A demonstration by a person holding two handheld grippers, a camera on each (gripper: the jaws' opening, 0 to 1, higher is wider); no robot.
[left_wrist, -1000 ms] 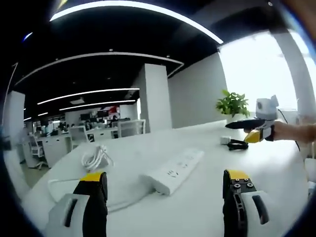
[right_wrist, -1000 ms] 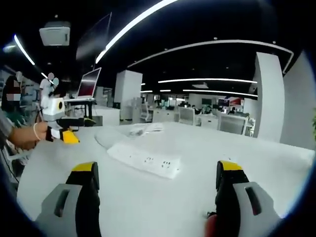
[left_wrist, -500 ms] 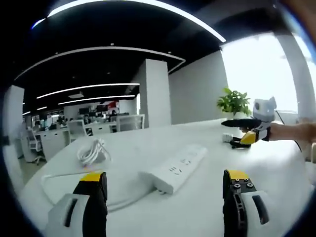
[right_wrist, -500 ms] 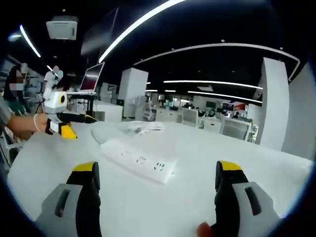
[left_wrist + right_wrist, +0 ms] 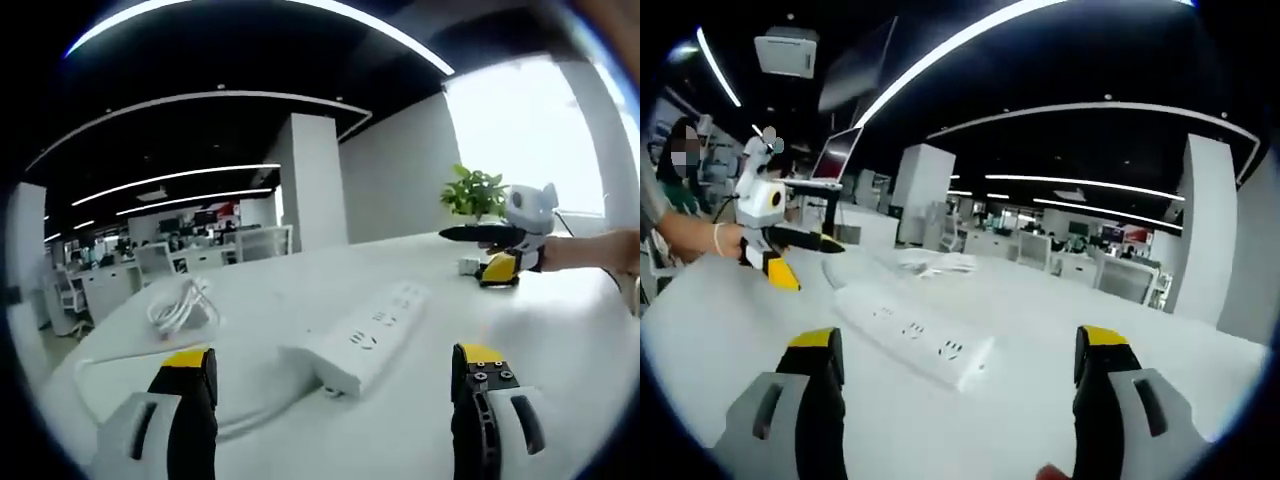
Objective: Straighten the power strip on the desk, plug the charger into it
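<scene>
Claws: left claw (image 5: pixel 332 385) and right claw (image 5: pixel 956 385), both w/ jaws apart, nothing held, hovering over white worktop (image 5: pixel 560 340).
Power strip (image 5: pixel 368 336): lies askew between them, cord trailing.
Cable coil (image 5: pixel 180 308): beyond, charger unclear.
Step advice: nudge strip's ends w/ both claws, slow, keep sockets up.

Power strip (image 5: pixel 367 335) on desk (image 5: pixel 560 340)
</scene>
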